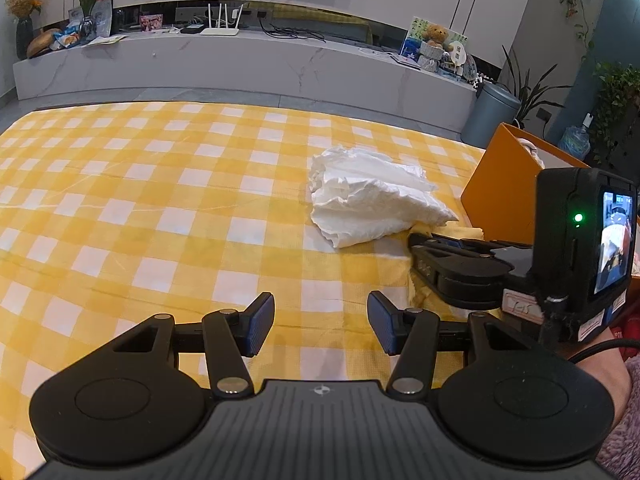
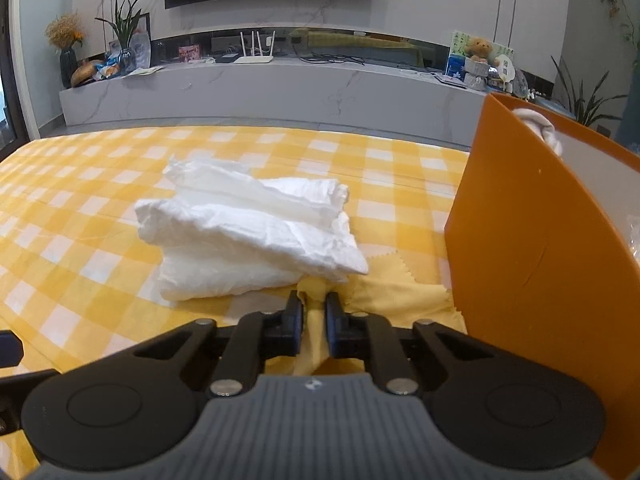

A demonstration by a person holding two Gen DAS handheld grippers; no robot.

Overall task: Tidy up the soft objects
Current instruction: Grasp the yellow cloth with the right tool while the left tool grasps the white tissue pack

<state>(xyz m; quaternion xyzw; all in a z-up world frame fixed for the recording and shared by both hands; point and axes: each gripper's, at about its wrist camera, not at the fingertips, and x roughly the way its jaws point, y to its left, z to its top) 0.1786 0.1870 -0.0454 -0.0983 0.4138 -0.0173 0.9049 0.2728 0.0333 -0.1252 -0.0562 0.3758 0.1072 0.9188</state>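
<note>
Apparently yellow cloth (image 2: 316, 292) between right jaws.

The checked cloth (image 1: 160, 200) is viewed low from the left wrist, facing the TV wall. The white bundle (image 2: 248, 236) is seen nearer from the right; both are shared

Black left gripper (image 1: 321, 326) with blue ribbed pads (image 1: 261, 327), silver screws, grey ridged body, mauve fuzzy sleeve (image 1: 624, 432)
</note>
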